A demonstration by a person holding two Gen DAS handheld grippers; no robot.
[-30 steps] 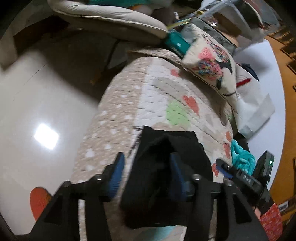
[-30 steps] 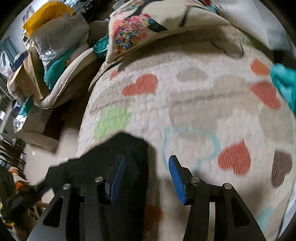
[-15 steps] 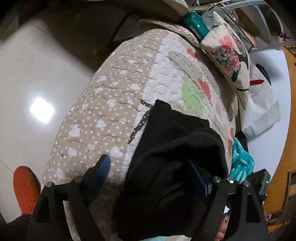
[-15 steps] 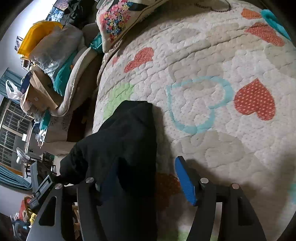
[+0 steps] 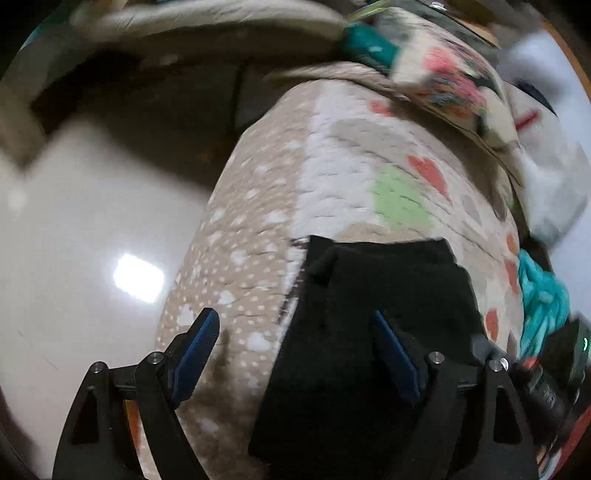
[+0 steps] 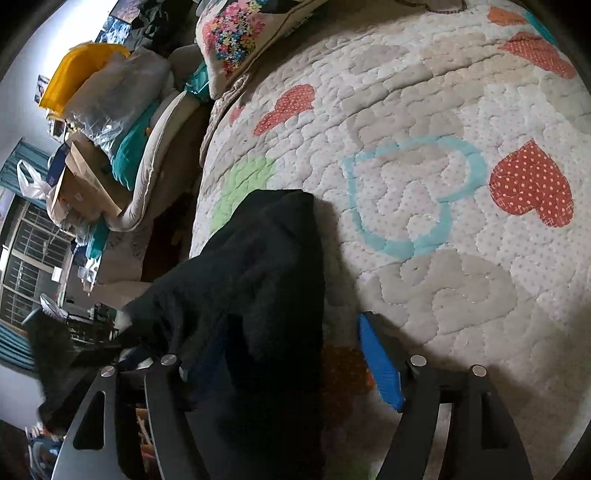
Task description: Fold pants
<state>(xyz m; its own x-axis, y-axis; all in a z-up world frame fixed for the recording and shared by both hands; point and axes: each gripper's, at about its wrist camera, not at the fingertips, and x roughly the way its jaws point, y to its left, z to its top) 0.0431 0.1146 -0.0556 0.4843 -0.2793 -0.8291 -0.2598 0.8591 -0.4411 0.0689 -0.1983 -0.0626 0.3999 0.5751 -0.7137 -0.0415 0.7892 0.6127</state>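
The black pants (image 5: 373,332) lie folded in a flat block on the heart-patterned quilt (image 5: 332,177), near its left edge. My left gripper (image 5: 295,350) is open over the pants' left edge, its right finger on the cloth and its left finger over the quilt. In the right wrist view the pants (image 6: 266,280) lie bunched across the left side. My right gripper (image 6: 291,362) is open around their right edge; cloth drapes over and hides the left finger, and the right finger (image 6: 380,365) is over bare quilt.
A floral pillow (image 6: 236,33) lies at the quilt's far end. A teal cloth (image 5: 543,299) sits at the quilt's right edge. The shiny floor (image 5: 85,240) drops off left of the quilt. Cluttered bags and a cushion (image 6: 122,122) stand beyond.
My left gripper has opened wider and the raised black bundle has dropped flat onto the quilt. The right gripper stayed open and pulled back slightly.
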